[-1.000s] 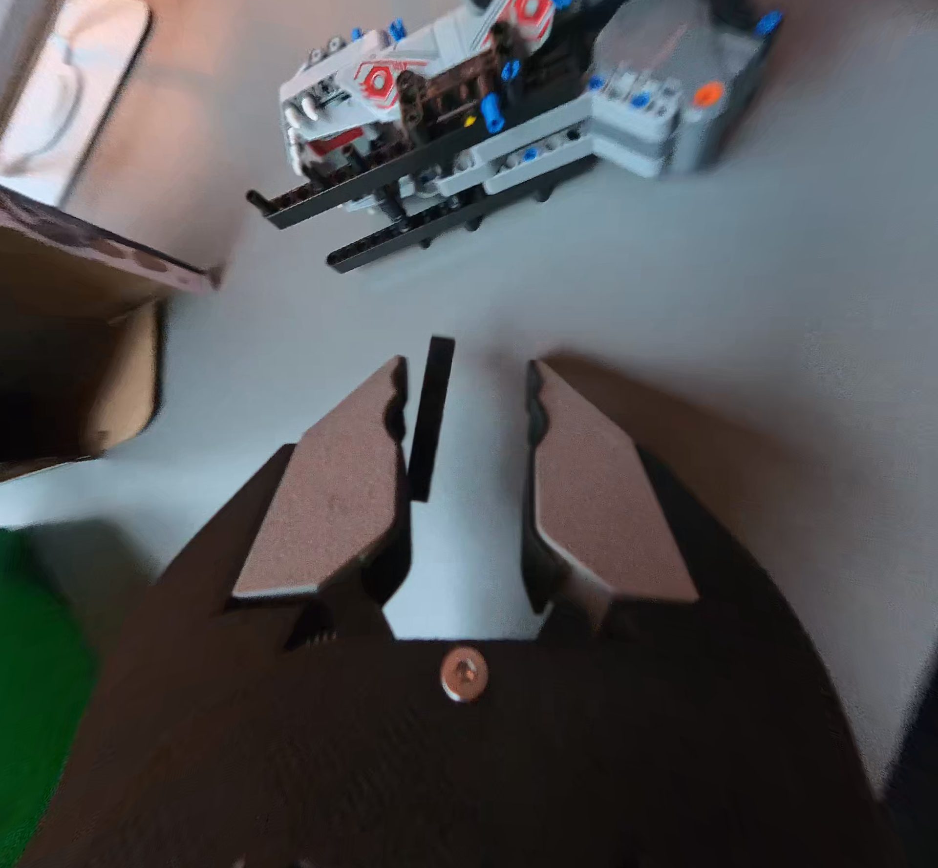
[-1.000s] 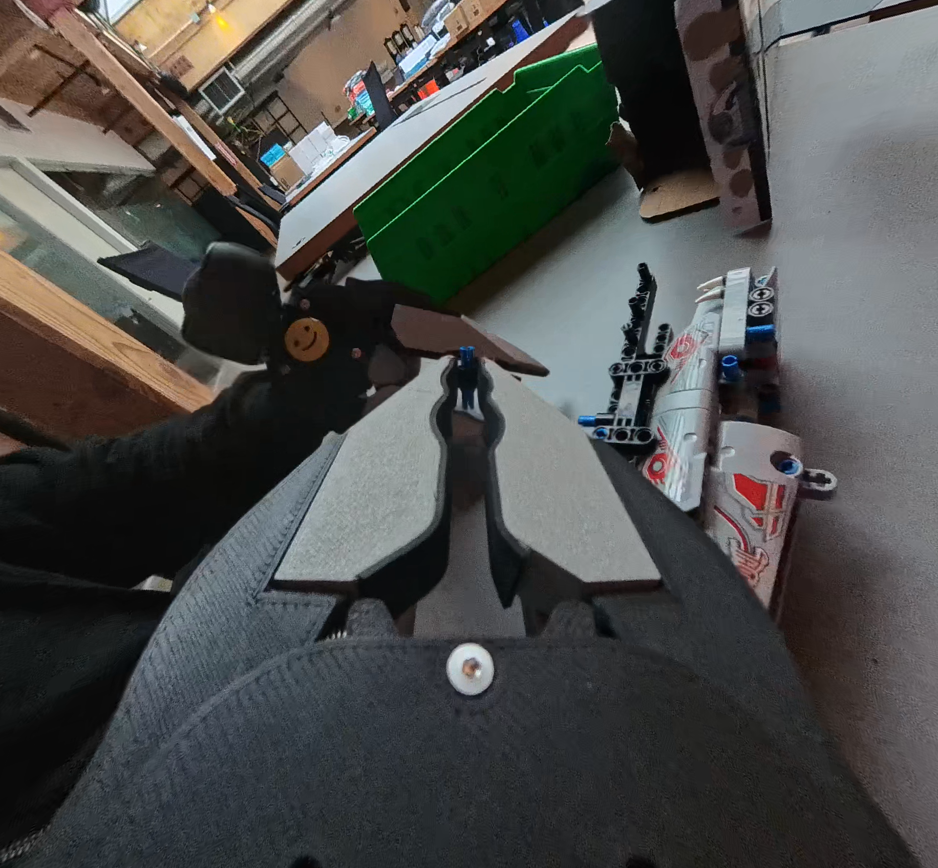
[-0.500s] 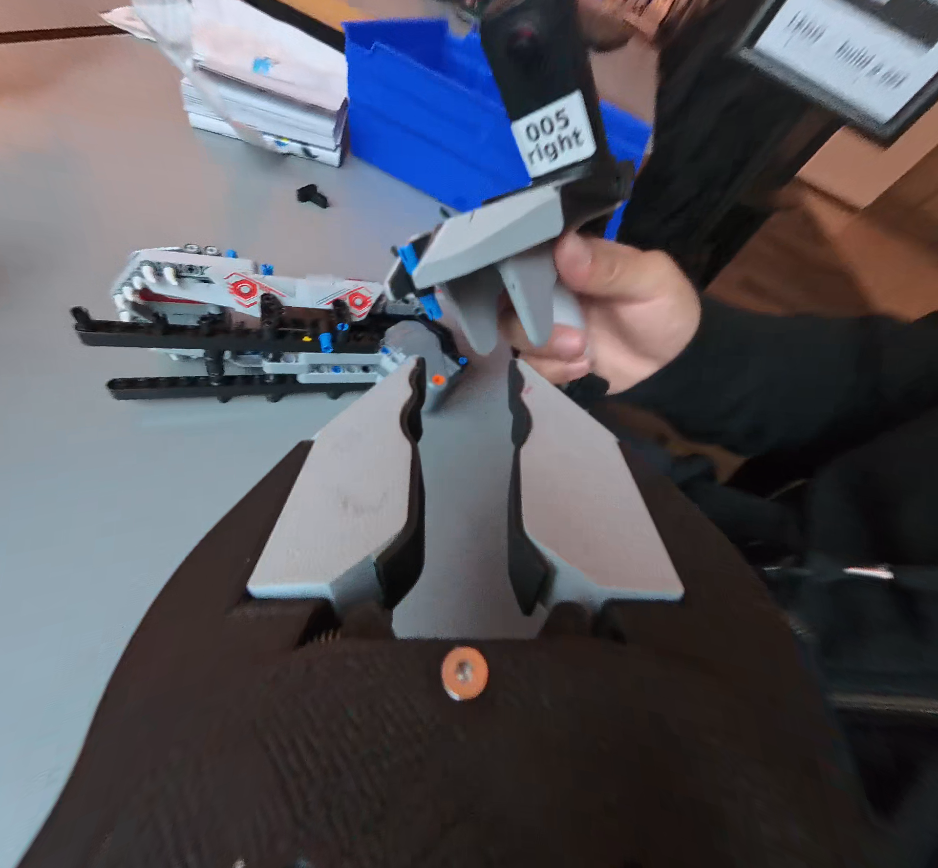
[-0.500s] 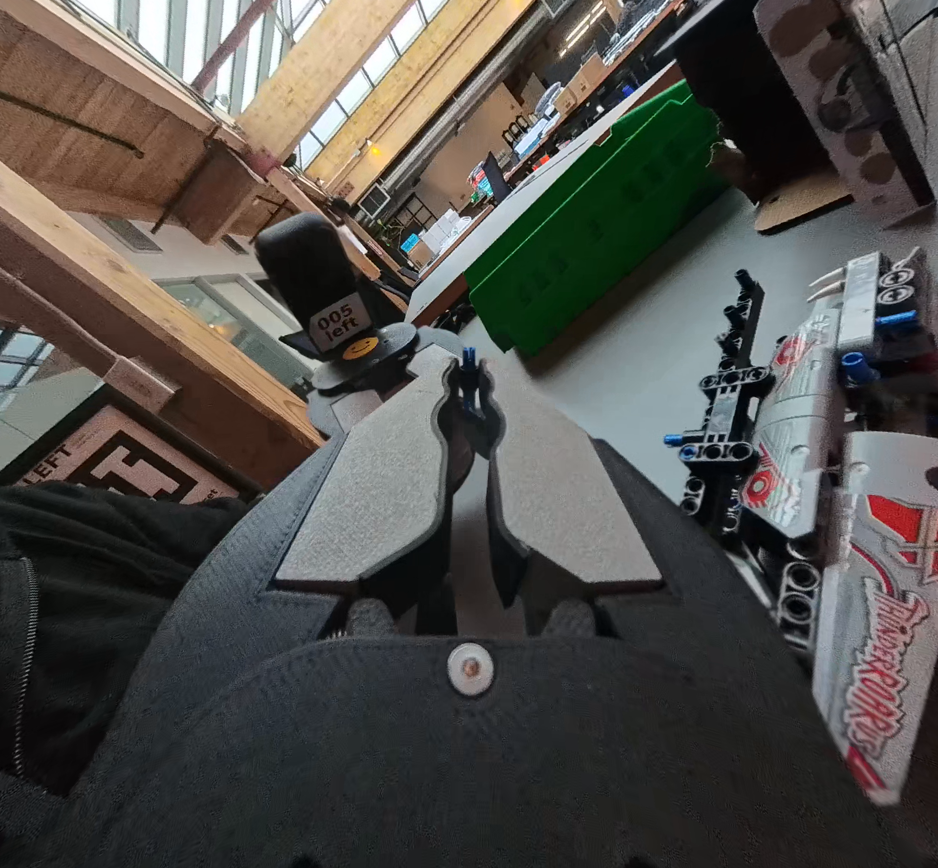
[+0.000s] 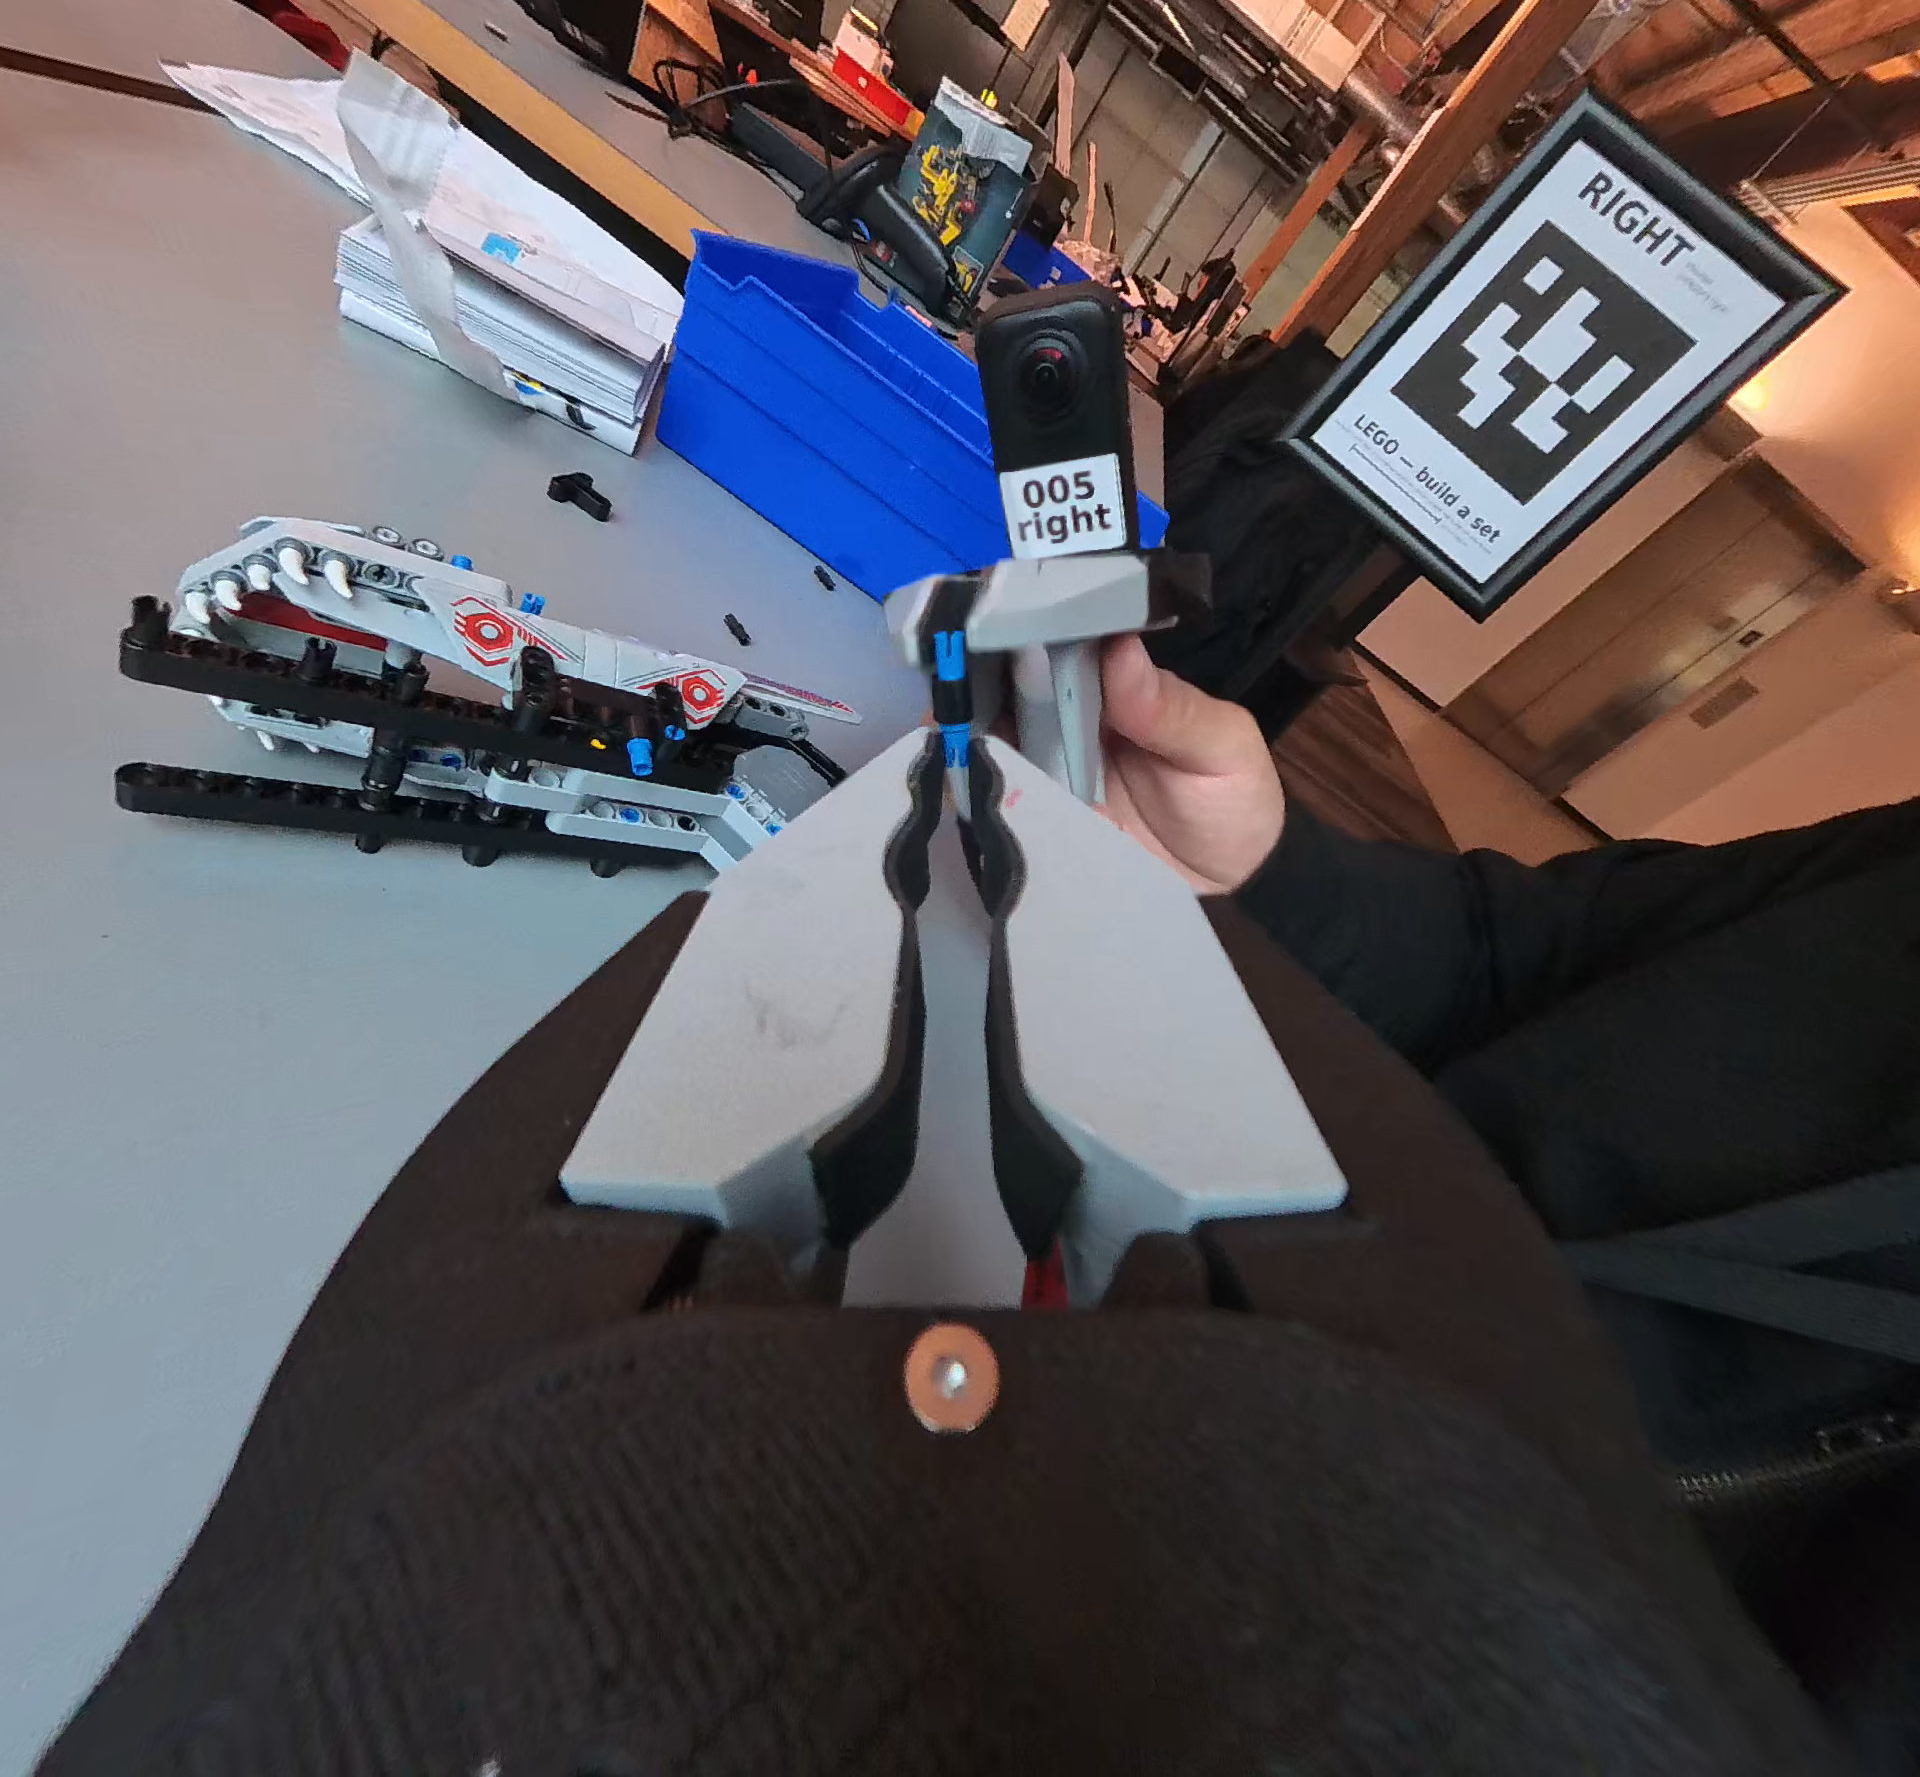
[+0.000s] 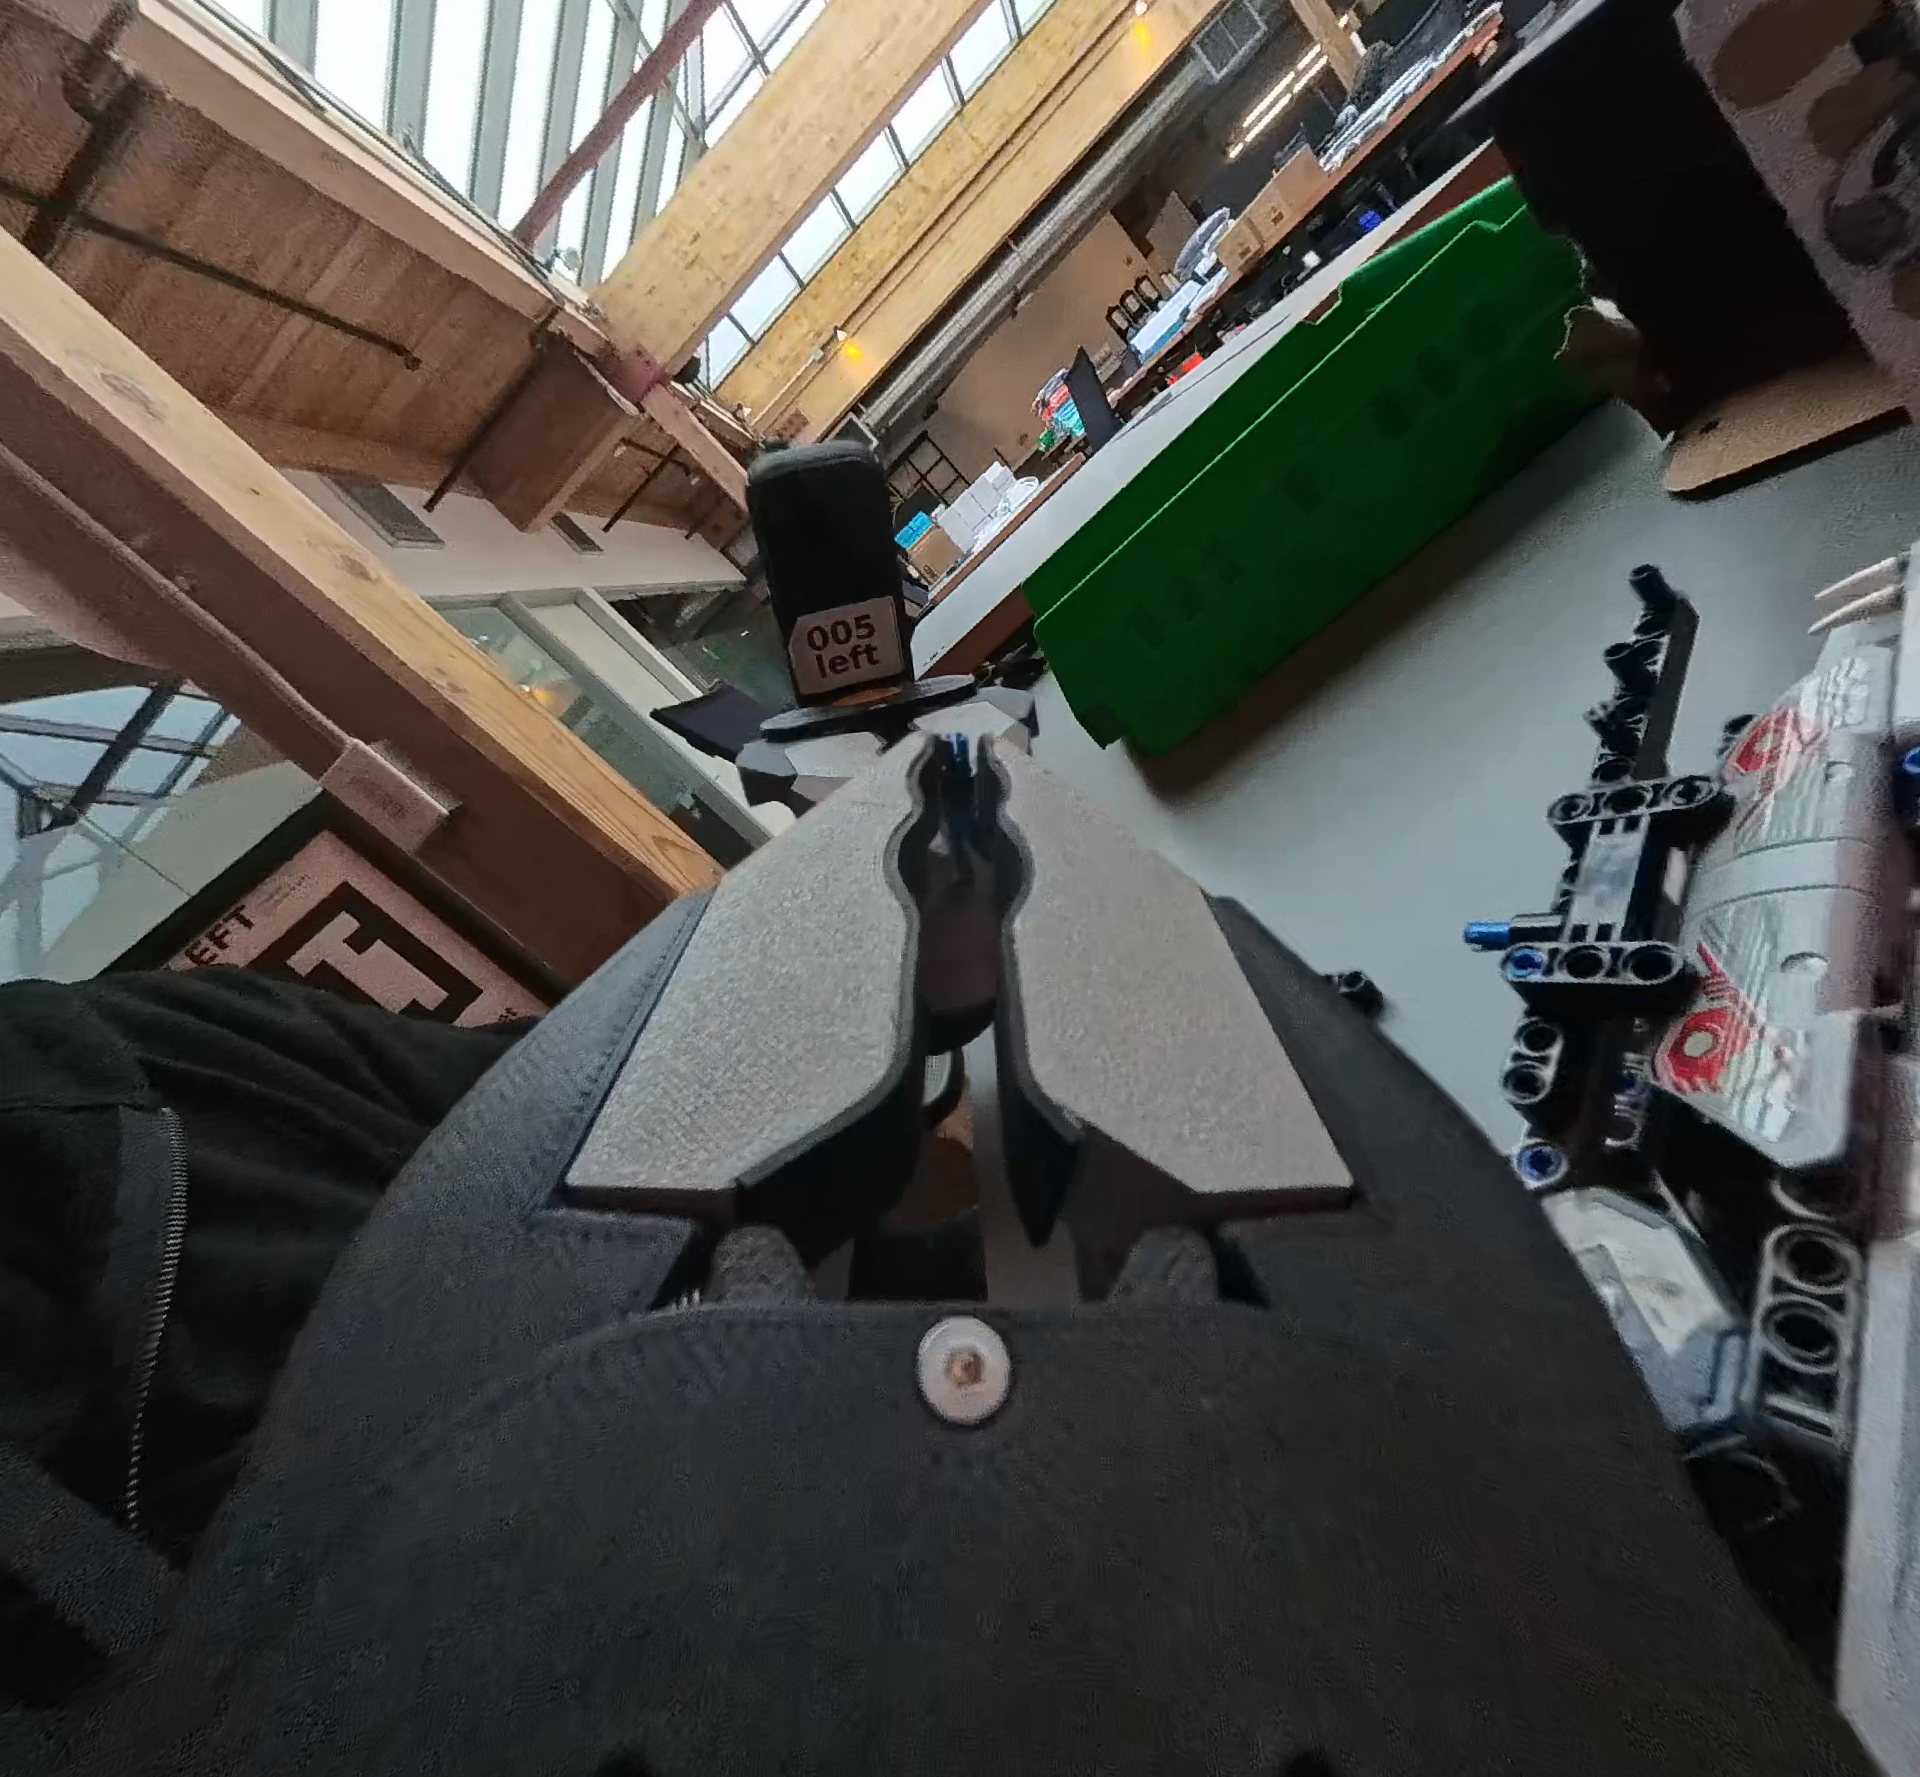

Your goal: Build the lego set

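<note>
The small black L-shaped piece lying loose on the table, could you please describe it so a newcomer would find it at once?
Start at the blue bin on the grey table, with the stack of booklets at its left. The small black piece lies alone just in front of those booklets, beyond the toothed lego model. Unlike the two tiny black pins nearer the bin, it is bent and larger.

Left gripper raised off the table, fingers drawn nearly together, tips meeting the right gripper at 12 o'clock. Right gripper held tip to tip against it, fingers close on a small blue and black piece. Bare hand wrapped round its handle at 1 o'clock, dark sleeve trailing toward 3 o'clock.
</note>
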Motion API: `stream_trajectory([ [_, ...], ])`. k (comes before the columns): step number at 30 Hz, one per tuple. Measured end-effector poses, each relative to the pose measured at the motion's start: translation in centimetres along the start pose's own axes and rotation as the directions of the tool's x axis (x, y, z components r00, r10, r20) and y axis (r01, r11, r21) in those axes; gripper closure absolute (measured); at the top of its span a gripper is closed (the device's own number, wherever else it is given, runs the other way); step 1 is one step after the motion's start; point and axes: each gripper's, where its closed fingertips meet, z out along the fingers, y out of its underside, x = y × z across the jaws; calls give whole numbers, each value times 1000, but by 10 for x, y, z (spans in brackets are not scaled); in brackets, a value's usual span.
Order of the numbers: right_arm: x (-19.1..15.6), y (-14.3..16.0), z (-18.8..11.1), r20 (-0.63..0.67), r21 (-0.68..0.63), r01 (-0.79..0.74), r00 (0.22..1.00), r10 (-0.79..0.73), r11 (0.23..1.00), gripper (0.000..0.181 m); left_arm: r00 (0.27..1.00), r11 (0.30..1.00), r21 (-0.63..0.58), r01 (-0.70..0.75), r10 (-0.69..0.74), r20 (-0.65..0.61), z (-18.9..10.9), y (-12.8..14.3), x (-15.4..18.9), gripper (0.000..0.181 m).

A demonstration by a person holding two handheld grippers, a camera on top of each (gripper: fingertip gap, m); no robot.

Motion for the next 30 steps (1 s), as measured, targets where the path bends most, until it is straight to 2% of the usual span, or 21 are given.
stream_trajectory([
  [5,-1,-13,-12,-22,10,51,998,-51,999,181,1000,1000,4,0,0,-3,-3,-3,2,178],
  [11,-5,-5,-7,-57,-77,159,985,-164,984,178,1000,1000,1,-16,16,4,-4,-5,3,178],
  [20,-7,5,-3,-49,-160,212,974,-223,964,163,1000,1000,2,-18,18,-14,-3,-5,10,178],
  [23,-8,10,1,-29,-175,233,970,-242,957,167,1000,1000,-3,-12,12,-24,-2,-4,12,178],
  [25,-10,13,3,-14,-183,250,966,-257,951,176,1000,1000,-6,-1,1,-21,-1,-1,10,178],
  [30,-6,12,3,-57,-167,293,950,-306,941,179,995,996,28,86,-85,-49,1,-1,8,179],
])
